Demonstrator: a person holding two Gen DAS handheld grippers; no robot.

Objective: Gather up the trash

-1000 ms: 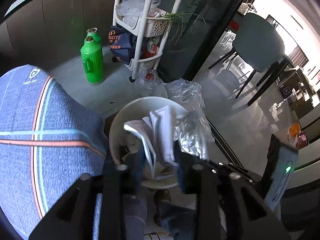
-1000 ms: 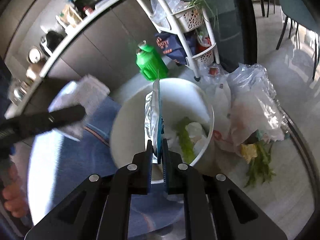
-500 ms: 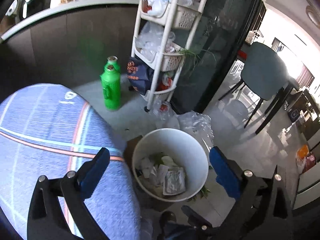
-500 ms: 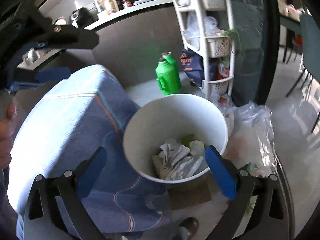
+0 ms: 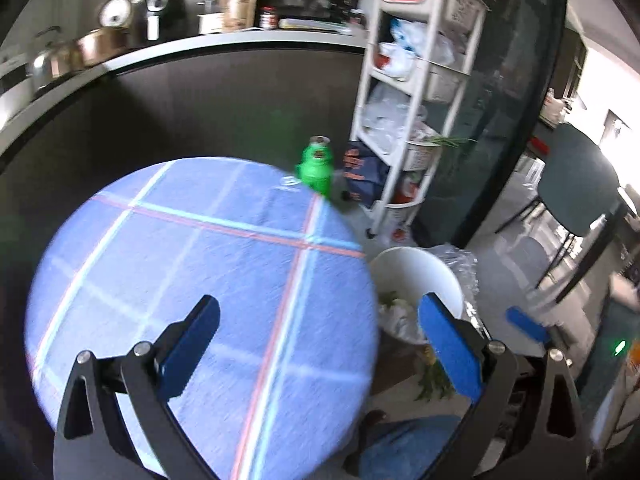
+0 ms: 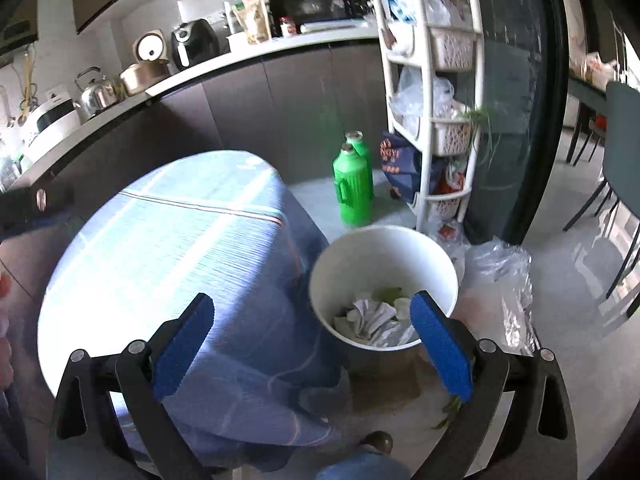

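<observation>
Left gripper (image 5: 318,344): jaws spread wide, nothing between pads, above round table in blue plaid cloth (image 5: 192,276). Right gripper (image 6: 312,340): jaws likewise spread wide, empty, straddling table edge and white bin (image 6: 384,248). Bin on floor just beside table; inside lie crumpled paper (image 6: 366,316), foil wrapper (image 6: 394,336), green scraps. Clear plastic bag (image 6: 504,276) on floor beside bin. Farther: green jug (image 6: 352,188), white tiered rack (image 6: 428,92) by glass door. Back: counter with kettle, appliances (image 6: 192,44).
</observation>
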